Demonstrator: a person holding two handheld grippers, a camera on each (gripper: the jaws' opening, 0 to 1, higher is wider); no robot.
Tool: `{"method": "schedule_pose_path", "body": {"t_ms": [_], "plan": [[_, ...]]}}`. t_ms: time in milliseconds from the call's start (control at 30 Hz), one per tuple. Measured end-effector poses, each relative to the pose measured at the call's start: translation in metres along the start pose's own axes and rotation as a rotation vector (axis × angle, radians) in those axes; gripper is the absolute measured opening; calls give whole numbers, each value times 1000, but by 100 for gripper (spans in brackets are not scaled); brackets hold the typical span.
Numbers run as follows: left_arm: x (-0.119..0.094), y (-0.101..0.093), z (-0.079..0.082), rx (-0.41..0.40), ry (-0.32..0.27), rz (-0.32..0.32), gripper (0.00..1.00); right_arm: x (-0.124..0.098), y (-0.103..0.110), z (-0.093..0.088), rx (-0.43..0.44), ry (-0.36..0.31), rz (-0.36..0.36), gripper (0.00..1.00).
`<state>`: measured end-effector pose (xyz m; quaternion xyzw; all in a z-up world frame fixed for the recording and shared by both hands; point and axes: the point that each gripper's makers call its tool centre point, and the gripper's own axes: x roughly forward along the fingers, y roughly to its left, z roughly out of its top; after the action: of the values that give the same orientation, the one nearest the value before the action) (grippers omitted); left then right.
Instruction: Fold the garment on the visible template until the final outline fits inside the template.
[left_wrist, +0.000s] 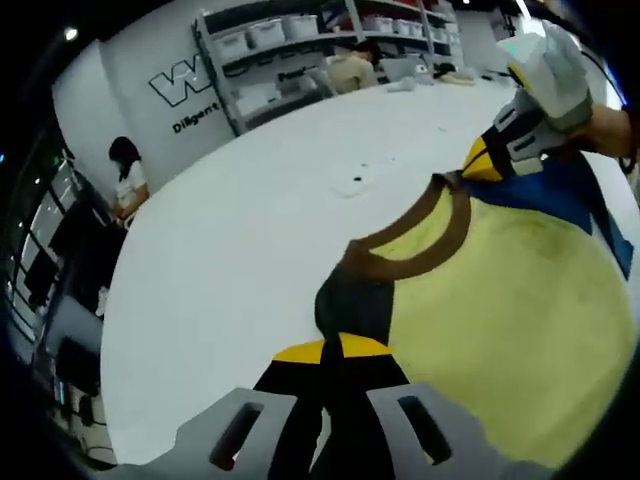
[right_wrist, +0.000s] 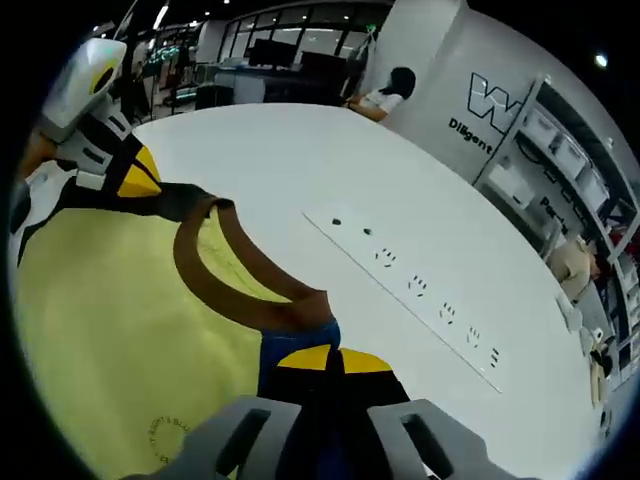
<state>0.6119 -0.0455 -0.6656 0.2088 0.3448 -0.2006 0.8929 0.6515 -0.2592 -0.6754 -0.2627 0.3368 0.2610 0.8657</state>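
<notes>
We pinch the yellow shirt (left_wrist: 500, 310) at both shoulders beside its brown collar (left_wrist: 420, 245), left gripper (left_wrist: 335, 395) and right gripper (right_wrist: 325, 400) each clamped on cloth. It hangs over the white table (left_wrist: 250, 230), soft, light and limp by our judgement, best held near the collar.

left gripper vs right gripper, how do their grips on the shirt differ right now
The left gripper pinches a dark shoulder patch of the yellow shirt, beside the brown collar; the right gripper pinches a blue patch on the collar's other side. In the right gripper view the white strip lies just past the right gripper's grip. Both are shut on fabric, with yellow-and-black tips.
</notes>
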Motion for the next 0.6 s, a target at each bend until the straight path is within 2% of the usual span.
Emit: {"method": "schedule_pose_path", "body": {"t_ms": [133, 233, 267, 300, 367, 433, 533, 600], "plan": [[-1, 1, -2, -9, 4, -2, 6, -3, -3, -1, 93, -27, -10, 0], [-8, 5, 2, 6, -3, 9, 17, -12, -5, 2, 139, -44, -2, 0], [-11, 6, 2, 8, -2, 8, 22, -15, -4, 2, 162, -48, 10, 3], [-14, 7, 3, 1, -1, 13, 29, -20, -3, 6, 201, -71, 22, 10], [-20, 8, 3, 0, 3, 20, 37, -29, 0, 8, 226, -85, 53, 20], [-27, 8, 7, 26, -14, 26, 45, -39, 5, 11, 232, -102, 77, 30], [-38, 5, 10, 19, -20, 15, 55, -51, 10, 15, 242, -128, 95, 44], [-47, 0, 14, 11, -43, 2, 63, -61, 15, 16, 261, -141, 106, 49]]}}
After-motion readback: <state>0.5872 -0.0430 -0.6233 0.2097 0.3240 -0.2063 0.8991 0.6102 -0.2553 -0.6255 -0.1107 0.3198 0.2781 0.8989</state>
